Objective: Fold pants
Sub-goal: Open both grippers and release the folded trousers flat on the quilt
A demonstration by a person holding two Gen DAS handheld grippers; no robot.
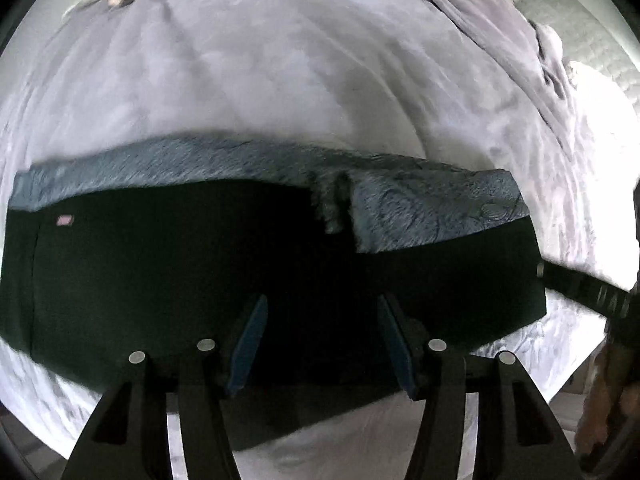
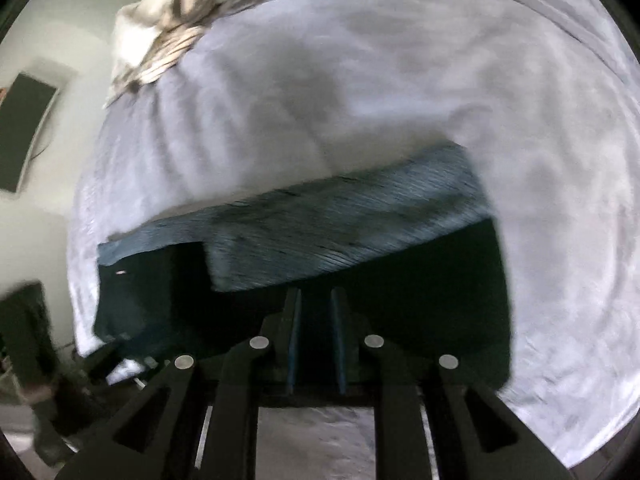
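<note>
Motion blur smears the right wrist view: the pants [image 2: 320, 216] lose their weave, and the patterned fabric [image 2: 168, 32] at the bed's far end is just streaks. Whether the right gripper [image 2: 316, 312] pinches cloth, impossible to say. In the left wrist view, the rim cuts off the dark strap-like object [image 1: 592, 292] and the pants' [image 1: 200, 280] left end.

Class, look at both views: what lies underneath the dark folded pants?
The dark folded pants lie on a pale lilac bed cover, which shows all around them. Whatever lies between the folded layers is hidden.
</note>
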